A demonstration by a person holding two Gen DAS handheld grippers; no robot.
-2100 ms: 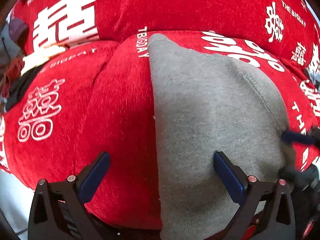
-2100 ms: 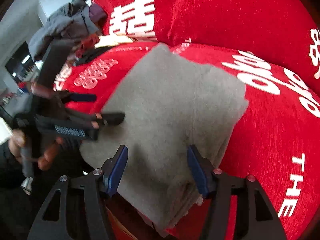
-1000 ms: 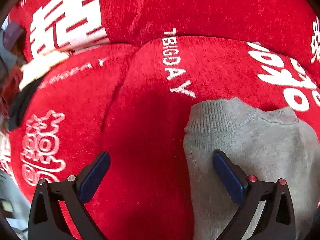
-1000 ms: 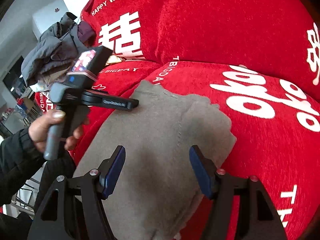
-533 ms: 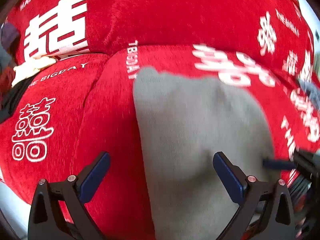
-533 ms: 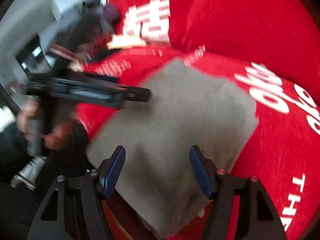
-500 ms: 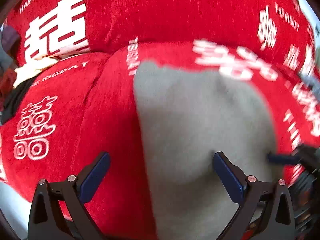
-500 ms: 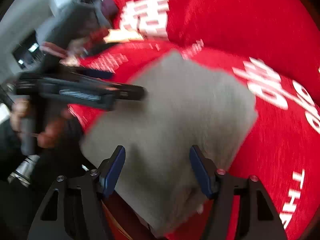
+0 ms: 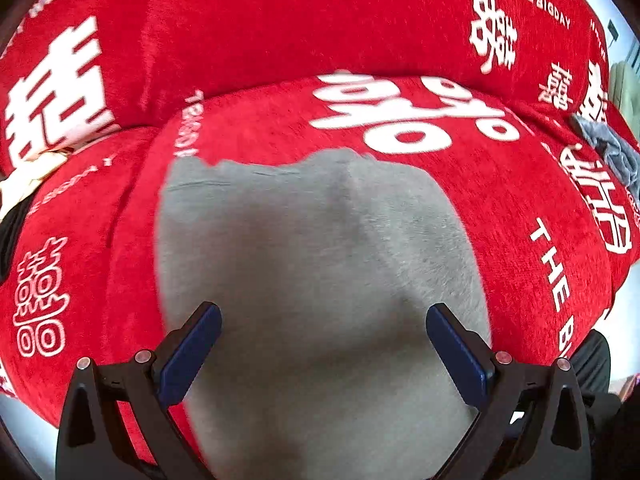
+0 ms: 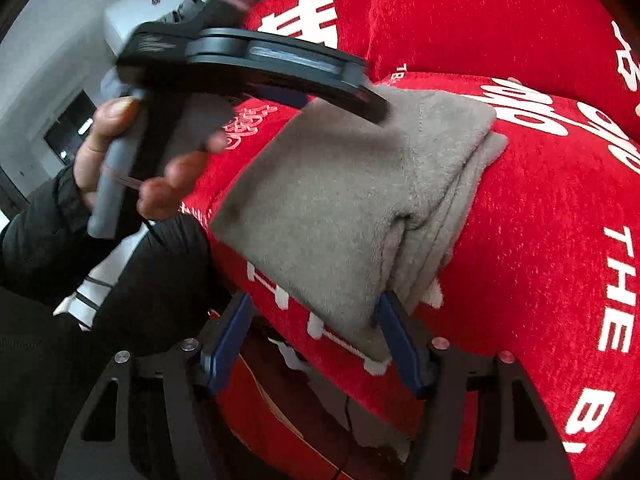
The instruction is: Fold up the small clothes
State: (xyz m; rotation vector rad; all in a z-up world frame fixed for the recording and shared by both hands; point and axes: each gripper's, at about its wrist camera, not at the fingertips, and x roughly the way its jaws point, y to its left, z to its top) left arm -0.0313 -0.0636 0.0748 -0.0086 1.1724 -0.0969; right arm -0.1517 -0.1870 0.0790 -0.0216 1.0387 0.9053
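The grey garment (image 10: 352, 200) lies folded into a thick stack on the red cushion (image 10: 552, 240), filling the middle of the right wrist view, its layered edges showing along the lower right side. It sits near the cushion's front edge, I judge so that both my hands can reach it from where I stand. In the left wrist view the same grey garment (image 9: 312, 280) fills the centre and bottom of the frame, blurred, with its far edge running across the middle.

My right gripper (image 10: 314, 340) hangs at the bottom of its frame, jaws standing apart with nothing pressed between them; the near corner of the stack lies just ahead of the right-hand pad, and I cannot tell whether it touches. I take this as a check of the pile, or a set-up to tidy that corner.

My left gripper (image 9: 322, 354) hovers over the cloth with jaws wide and empty, pointing steeply down at it. From the right wrist view, my left hand (image 10: 132, 160) grips the handle at upper left, the tool's body crossing above the stack's far corner.

A pile of other clothes (image 9: 608, 148) sits at the right edge of the left wrist view, probably waiting its turn.
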